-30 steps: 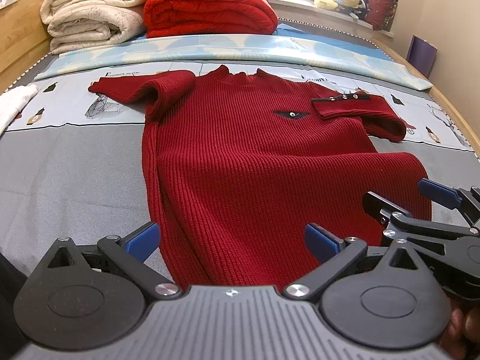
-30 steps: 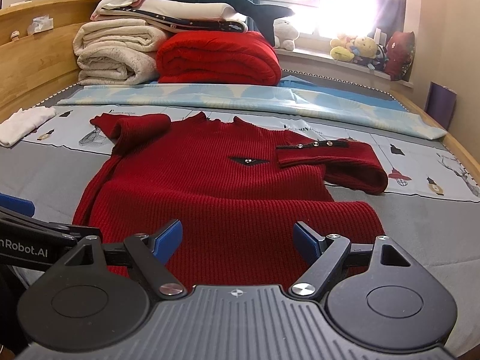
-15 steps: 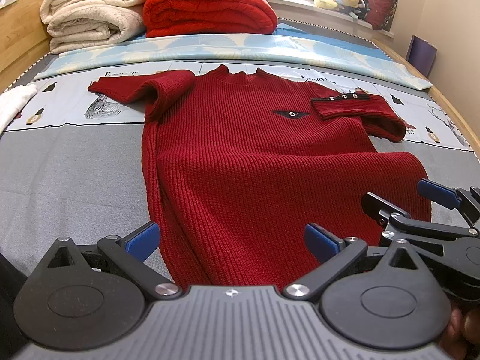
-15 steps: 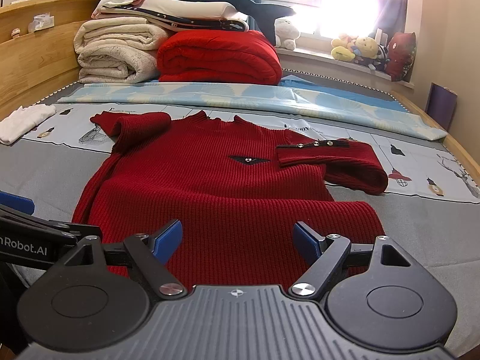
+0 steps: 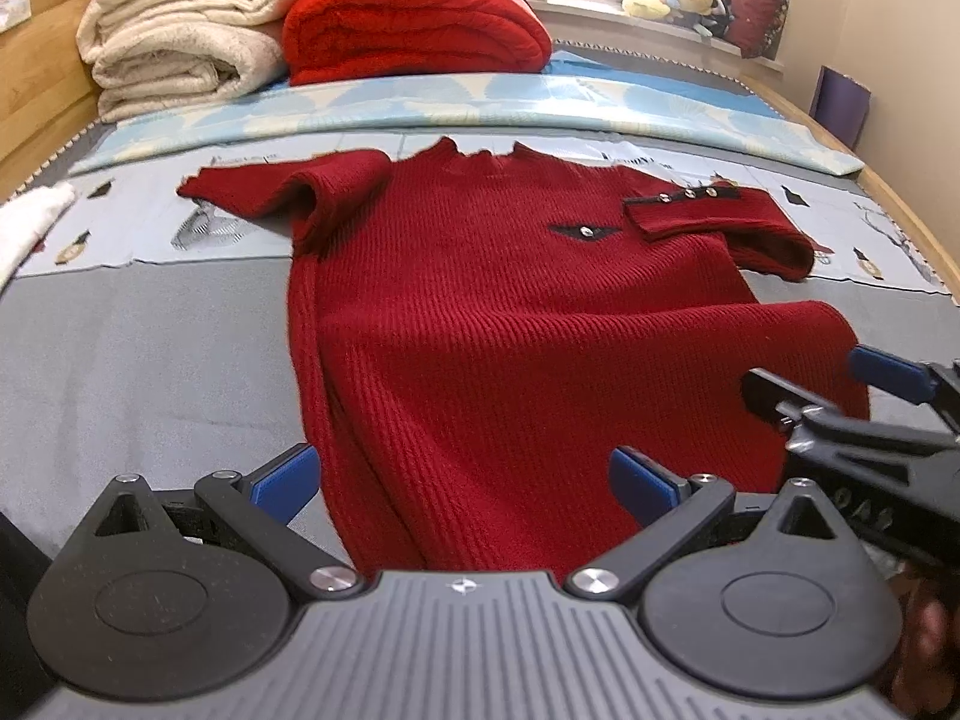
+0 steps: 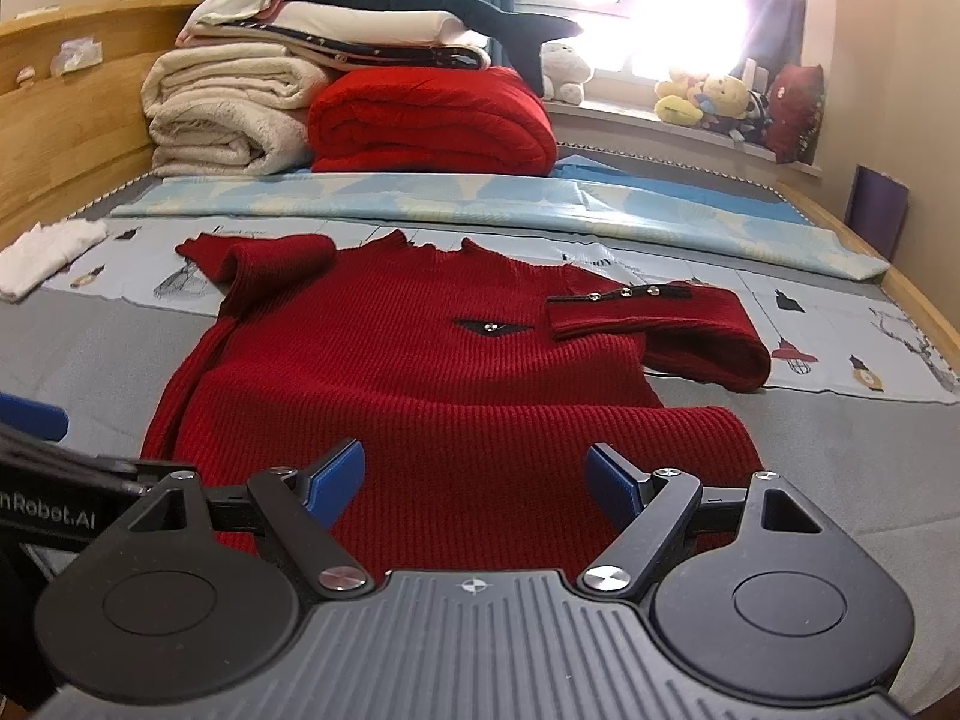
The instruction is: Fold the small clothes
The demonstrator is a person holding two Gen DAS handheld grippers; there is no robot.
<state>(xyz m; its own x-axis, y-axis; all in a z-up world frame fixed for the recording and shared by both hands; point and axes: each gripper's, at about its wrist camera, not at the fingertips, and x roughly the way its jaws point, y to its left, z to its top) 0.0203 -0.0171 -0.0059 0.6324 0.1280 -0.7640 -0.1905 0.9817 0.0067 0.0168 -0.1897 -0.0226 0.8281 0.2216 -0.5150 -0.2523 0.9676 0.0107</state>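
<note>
A red knitted short-sleeved sweater [image 5: 510, 324] lies flat on the grey bed cover, neck toward the far side; it also shows in the right wrist view [image 6: 456, 384]. Its right sleeve [image 5: 714, 222] is folded in over the chest, with metal buttons on its cuff. My left gripper [image 5: 462, 483] is open, its jaws astride the hem's left part, just above the cloth. My right gripper [image 6: 477, 483] is open over the hem's right part. It also shows in the left wrist view [image 5: 840, 384] at the hem's right corner. Neither holds anything.
Folded cream blankets [image 6: 228, 114] and a red blanket [image 6: 432, 120] are stacked at the head of the bed. A light blue sheet [image 6: 480, 204] lies behind the sweater. A white cloth [image 6: 48, 252] lies at the far left. A wooden bed frame [image 6: 66, 120] runs along the left.
Both grippers have risen and pulled back a little; the view is slightly higher. The sweater has not moved, and both grippers stay open.
</note>
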